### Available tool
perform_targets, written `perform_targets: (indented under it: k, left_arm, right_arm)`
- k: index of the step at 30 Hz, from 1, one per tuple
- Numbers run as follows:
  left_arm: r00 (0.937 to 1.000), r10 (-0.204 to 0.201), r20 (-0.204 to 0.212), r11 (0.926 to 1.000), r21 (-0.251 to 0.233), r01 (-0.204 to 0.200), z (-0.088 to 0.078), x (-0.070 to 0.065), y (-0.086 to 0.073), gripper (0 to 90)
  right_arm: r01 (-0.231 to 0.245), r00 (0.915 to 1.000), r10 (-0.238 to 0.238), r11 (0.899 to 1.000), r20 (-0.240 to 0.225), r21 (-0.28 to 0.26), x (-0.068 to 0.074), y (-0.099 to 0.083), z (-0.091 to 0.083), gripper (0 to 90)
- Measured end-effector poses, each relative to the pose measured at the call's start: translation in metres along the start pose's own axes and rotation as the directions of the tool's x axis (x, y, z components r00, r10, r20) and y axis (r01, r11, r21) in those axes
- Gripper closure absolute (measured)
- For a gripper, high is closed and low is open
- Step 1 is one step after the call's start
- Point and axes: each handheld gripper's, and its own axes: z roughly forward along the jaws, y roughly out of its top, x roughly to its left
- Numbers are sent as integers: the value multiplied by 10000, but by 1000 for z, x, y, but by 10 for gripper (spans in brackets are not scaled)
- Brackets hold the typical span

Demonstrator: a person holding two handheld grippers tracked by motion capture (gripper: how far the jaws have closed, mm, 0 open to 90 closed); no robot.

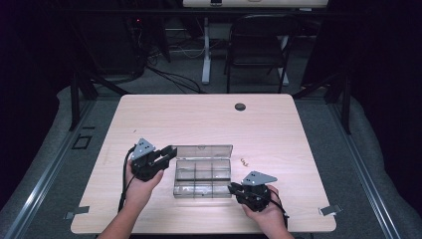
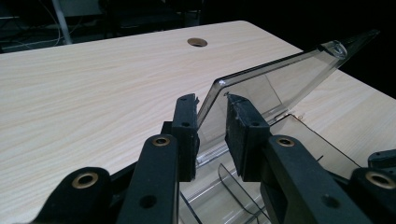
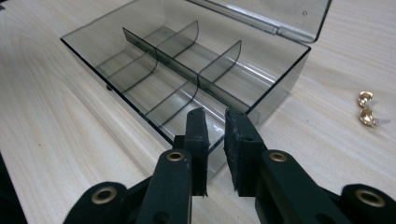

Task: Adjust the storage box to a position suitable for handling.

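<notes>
Dark room, pale wood table (image 1: pixel 278 124): clear divided box (image 1: pixel 201 178) near its front edge, lid (image 2: pixel 275 84) up and clamped in your left gripper (image 2: pixel 212 122), right gripper (image 3: pixel 215 135) gripping the box wall; gold pieces (image 3: pixel 368 110) remain unloaded.

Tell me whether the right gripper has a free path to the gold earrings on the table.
Probably yes. The right gripper sits at the clear box's near right corner, jaws on its wall; the gold earrings lie on bare table right of the box, nothing between. It must let go first.
</notes>
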Motion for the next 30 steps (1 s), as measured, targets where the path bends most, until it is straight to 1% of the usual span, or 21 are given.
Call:
perform_targets:
  k: [2,5,6,7,9,12,14,16,21,22,24,28,30]
  left_arm:
    - [10000,-20,38,10000,-8,20,0,1,1,731]
    - [10000,-80,26,10000,12,80,1,2,1,731]
    - [10000,-80,26,10000,12,80,1,2,1,731]
    - [10000,-70,34,10000,4,70,1,2,1,731]
    - [10000,-68,24,10000,-6,68,1,3,1,732]
    - [9999,-98,43,9999,23,98,1,4,1,733]
    - [9999,-109,57,9999,18,109,2,4,1,733]
    - [9999,-98,75,9999,78,98,2,4,1,734]
    - [9998,-170,84,9998,40,169,3,5,1,734]
    - [9998,-198,93,9998,42,197,3,5,1,734]
    - [9997,-197,123,9998,87,196,4,6,1,734]
    - [9997,-204,148,9997,116,202,4,6,1,734]
    - [9996,-213,201,9997,146,210,4,6,1,734]
  right_arm:
    - [84,10000,-83,9998,36,-152,1,3,-2,780]
    - [-3,10000,2,9995,-26,-319,0,8,-4,773]
    - [-3,10000,2,9995,-26,-319,0,8,-4,773]
    - [116,9999,-116,9997,23,-235,-1,11,-4,768]
    - [84,10000,-83,9998,38,-202,-2,13,-3,756]
    - [-107,9999,108,9993,15,-351,-3,21,-2,735]
    - [-175,9998,179,9991,88,-389,-6,27,-2,730]
    - [-312,9995,315,9981,60,-530,-8,34,-2,729]
    - [-236,9993,255,9976,291,-647,-16,49,0,736]
    - [-294,9990,318,9967,308,-754,-17,51,1,738]
    - [-261,9986,295,9968,437,-754,-21,55,2,741]
    - [-282,9971,341,9958,681,-867,-27,61,5,740]
    - [-384,9964,453,9948,720,-942,-30,62,6,740]
